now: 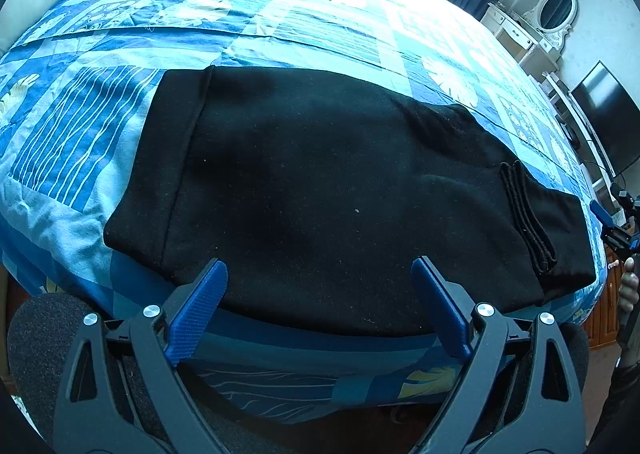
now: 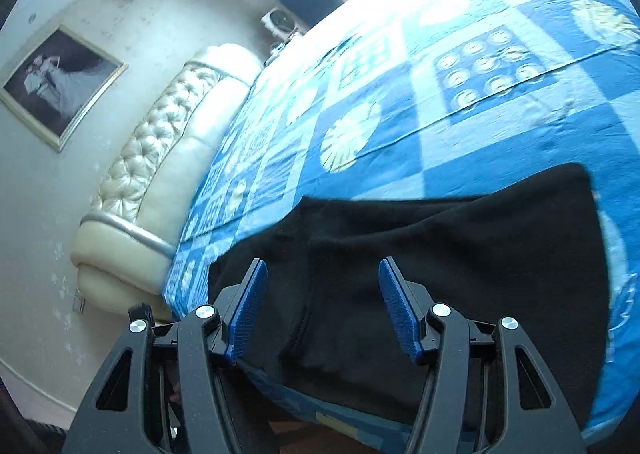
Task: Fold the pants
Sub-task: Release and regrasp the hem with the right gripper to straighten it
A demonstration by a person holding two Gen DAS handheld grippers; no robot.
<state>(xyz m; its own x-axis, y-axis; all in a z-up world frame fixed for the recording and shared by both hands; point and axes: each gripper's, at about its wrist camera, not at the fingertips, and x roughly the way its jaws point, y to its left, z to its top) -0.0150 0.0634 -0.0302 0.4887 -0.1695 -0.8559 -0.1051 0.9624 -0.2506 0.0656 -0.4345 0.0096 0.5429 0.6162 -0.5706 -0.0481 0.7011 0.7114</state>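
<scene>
Only leftward: drawstring (image 1: 528,214) on pants (image 1: 320,182).

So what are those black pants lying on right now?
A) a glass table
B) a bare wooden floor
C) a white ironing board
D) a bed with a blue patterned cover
D: the black pants lie flat on a bed cover printed in blue squares, and the right-hand view shows the bed's padded cream headboard behind it.
</scene>
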